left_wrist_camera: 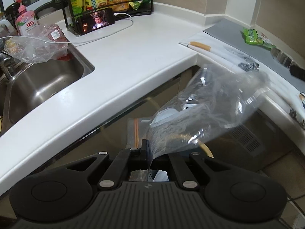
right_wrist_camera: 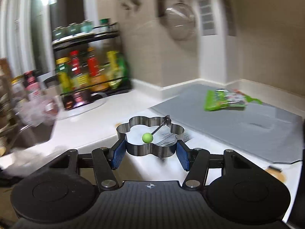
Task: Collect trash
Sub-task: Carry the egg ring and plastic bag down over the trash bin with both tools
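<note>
A clear bag (left_wrist_camera: 205,108) is pinched in the closed left gripper (left_wrist_camera: 145,148), billowing toward 1 o'clock over the counter (left_wrist_camera: 118,61) edge. A flower-shaped ring (right_wrist_camera: 150,135) with a green knob (right_wrist_camera: 147,138) is clamped between the blue pads (right_wrist_camera: 119,152) of the right gripper (right_wrist_camera: 150,153). A green wrapper (right_wrist_camera: 225,100) is seen on the grey mat (right_wrist_camera: 238,133) at 2 o'clock. A sink (left_wrist_camera: 42,80) is seen at 10 o'clock of the left gripper.
</note>
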`<state>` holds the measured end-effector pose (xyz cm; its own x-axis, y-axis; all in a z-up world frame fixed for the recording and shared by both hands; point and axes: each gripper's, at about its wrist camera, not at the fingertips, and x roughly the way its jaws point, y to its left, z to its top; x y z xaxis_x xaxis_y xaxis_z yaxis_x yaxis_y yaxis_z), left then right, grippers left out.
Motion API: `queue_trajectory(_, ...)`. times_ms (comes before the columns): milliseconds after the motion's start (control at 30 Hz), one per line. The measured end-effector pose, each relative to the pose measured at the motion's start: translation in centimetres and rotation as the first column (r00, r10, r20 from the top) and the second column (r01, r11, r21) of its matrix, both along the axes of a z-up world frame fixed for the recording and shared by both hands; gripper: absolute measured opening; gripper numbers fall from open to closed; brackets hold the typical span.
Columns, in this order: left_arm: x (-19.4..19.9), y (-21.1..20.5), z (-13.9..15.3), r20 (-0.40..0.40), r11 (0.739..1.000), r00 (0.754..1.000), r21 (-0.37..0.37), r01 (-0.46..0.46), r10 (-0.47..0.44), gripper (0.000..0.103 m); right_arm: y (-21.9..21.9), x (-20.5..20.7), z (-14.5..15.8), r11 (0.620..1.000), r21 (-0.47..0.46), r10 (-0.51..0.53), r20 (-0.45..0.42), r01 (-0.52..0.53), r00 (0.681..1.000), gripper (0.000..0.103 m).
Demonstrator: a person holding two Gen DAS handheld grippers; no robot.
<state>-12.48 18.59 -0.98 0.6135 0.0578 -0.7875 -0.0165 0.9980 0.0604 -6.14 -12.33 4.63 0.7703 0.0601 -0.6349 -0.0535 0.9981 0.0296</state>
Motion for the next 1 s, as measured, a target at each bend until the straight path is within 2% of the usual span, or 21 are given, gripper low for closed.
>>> queue_trajectory(267, -0.9, 0.0, -2.4, -0.039, 1.0, 0.999, 0.008, 0.027, -0.026, 0.0, 5.5, -4.0, -2.1, 0.993, 0.031, 0.119, -0.114, -0.116, 0.986, 0.06)
queue_trajectory(567, -1.9, -0.8, -4.6, -0.074, 0.998, 0.995, 0.005, 0.065, -0.064, 0.0, 8.7, -6.3, -7.0, 0.989, 0.073, 0.147, -0.29, -0.131, 0.946, 0.06)
queue_trajectory(833, -2.6, -1.0, -5.9, -0.089, 0.998, 0.994, 0.015, 0.064, -0.062, 0.0, 10.1, -7.0, -8.6, 0.985, 0.081, 0.173, -0.36, -0.154, 0.917, 0.06)
queue_trajectory(1000, -2.9, -1.0, -6.4, -0.1, 0.997, 0.993, 0.015, 0.072, -0.071, 0.0, 10.6, -6.9, -8.9, 0.983, 0.081, 0.184, -0.375, -0.165, 0.909, 0.06)
